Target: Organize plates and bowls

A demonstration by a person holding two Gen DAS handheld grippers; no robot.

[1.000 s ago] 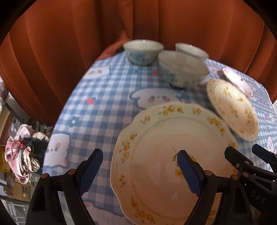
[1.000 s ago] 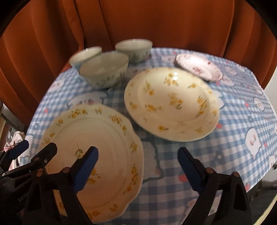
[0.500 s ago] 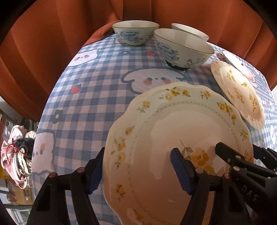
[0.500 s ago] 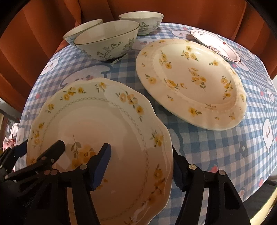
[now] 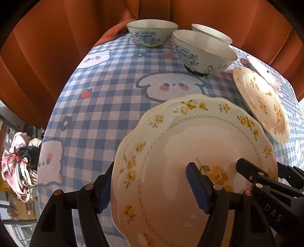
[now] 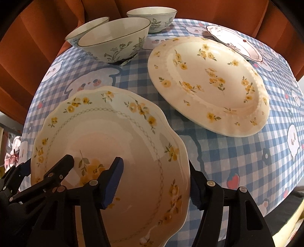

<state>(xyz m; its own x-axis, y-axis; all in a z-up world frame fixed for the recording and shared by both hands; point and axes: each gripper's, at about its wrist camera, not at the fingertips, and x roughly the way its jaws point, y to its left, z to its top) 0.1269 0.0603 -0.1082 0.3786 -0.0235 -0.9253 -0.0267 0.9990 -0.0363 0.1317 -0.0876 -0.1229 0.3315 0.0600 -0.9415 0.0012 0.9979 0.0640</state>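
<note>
Stage: early, nothing stacked | scalloped plate lower centre, tilted off tabletop | left tool, right tool clamped on its opposite rims | round plate, bowls unsorted.

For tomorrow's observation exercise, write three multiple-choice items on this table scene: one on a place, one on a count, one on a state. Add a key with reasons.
1. Where is the scalloped plate?
A. nearest the cameras
B. behind the bowls
C. inside a bowl

2. How many bowls are on the table?
A. one
B. three
C. five

3. How does the left gripper meet the scalloped plate?
A. fingers straddle its rim
B. hovers clear
C. underneath only

Key: 1 A, it fills the foreground; 2 B, three bowls stand at the back; 3 A, one finger each side of the rim.
</note>
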